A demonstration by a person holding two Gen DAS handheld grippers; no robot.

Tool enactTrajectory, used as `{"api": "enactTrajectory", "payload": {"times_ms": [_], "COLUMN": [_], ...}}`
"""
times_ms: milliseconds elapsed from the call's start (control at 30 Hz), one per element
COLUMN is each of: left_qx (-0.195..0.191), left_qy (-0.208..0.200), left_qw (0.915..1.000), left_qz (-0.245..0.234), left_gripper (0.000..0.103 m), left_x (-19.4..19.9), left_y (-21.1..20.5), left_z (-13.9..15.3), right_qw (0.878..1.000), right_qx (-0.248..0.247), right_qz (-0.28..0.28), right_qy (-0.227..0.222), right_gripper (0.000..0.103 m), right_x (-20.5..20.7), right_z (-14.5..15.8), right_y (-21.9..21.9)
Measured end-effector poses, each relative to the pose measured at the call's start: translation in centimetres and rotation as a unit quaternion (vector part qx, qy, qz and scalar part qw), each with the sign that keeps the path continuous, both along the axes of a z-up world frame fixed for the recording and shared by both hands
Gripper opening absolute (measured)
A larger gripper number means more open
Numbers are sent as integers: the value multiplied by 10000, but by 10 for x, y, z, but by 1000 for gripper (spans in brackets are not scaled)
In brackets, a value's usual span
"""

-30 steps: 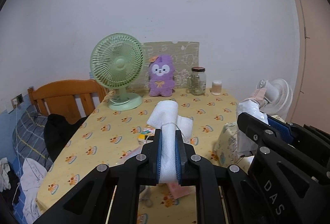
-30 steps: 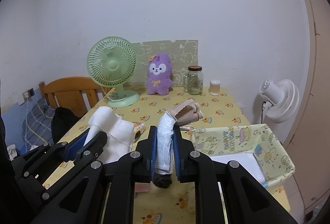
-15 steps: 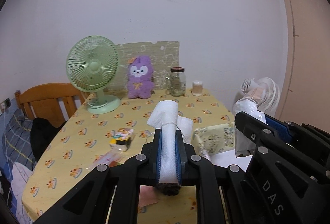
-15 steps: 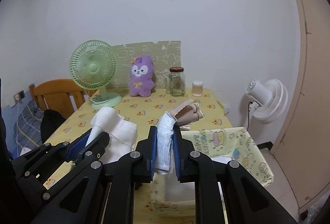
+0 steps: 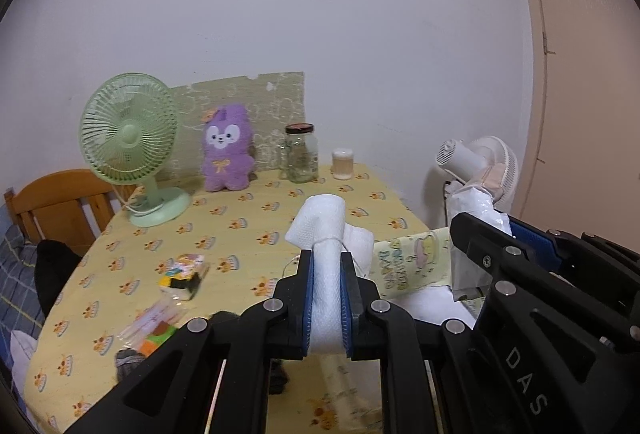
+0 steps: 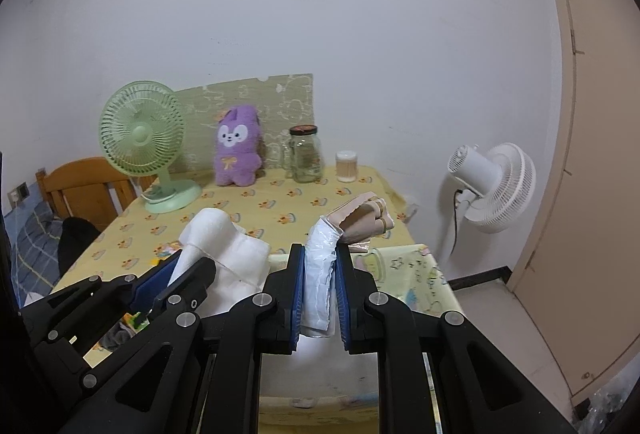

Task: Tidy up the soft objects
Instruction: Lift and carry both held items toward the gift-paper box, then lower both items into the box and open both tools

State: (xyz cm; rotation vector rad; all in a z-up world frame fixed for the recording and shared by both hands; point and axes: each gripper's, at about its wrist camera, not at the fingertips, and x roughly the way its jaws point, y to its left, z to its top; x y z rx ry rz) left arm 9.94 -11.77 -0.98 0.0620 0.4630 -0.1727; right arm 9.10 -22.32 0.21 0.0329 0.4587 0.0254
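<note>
Nearest, the left gripper [image 5: 326, 266] is clenching a rolled white cloth [image 5: 322, 222], and the right gripper [image 6: 320, 260] is clenching a clear plastic packet [image 6: 320, 258] with beige fabric pieces [image 6: 366, 220] sticking out of its far end; both bundles are hanging in the air side by side above the near part of the table. Just under and beyond the right gripper, a yellow printed fabric bin [image 6: 416, 270] is sitting at the table's right edge, its mouth facing up and its rim lying close below the packet. Left of the left gripper, small snack packets [image 5: 182, 274] are lying on the yellow tablecloth [image 5: 240, 218], leaving bare cloth beyond them. Farther back, a green desk fan [image 5: 132, 142], a purple plush toy [image 5: 228, 148], a glass jar [image 5: 302, 154] and a small container [image 5: 343, 164] are lining the wall. Off the table's right edge, a white fan [image 6: 494, 186] is standing near the door.
</note>
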Motion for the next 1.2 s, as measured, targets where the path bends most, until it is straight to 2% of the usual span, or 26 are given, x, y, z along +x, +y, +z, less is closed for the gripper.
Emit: {"api": "enactTrajectory", "payload": {"times_ms": [433, 567, 633, 667, 700, 733, 900, 1033, 1100, 1200], "left_qx": [123, 194, 217, 224, 232, 246, 315, 351, 420, 612], "left_qy": [435, 550, 585, 599, 620, 658, 863, 1015, 1012, 931], "left_qw": [9977, 9966, 9967, 9967, 9965, 9961, 9939, 9914, 9906, 9906], "left_qz": [-510, -581, -523, -504, -514, -531, -603, -753, -822, -794], "left_gripper": [11, 15, 25, 38, 45, 46, 76, 81, 84, 85], "left_x": [23, 32, 35, 37, 37, 39, 46, 47, 46, 42], "left_y": [-43, -56, -59, -60, -61, -62, -66, -69, -72, -75], "left_z": [-16, -22, -25, -27, -28, -29, -37, -41, -43, -44], "right_qw": [9995, 9989, 9986, 9985, 9983, 9981, 9973, 9960, 9946, 9941], "right_qx": [44, 91, 150, 202, 246, 267, 363, 467, 492, 457], "right_qz": [-173, -213, -220, -188, -136, -104, 29, 71, 82, 29], "right_qy": [279, 397, 452, 482, 517, 537, 644, 762, 904, 987], "right_gripper": [18, 18, 18, 18, 17, 18, 17, 17, 17, 21], "right_x": [19, 29, 34, 36, 38, 40, 49, 56, 60, 63], "right_z": [-15, -22, -26, -28, -30, -31, -39, -46, -51, -55], "right_y": [-40, -51, -56, -58, -59, -60, -63, -65, -66, -66]}}
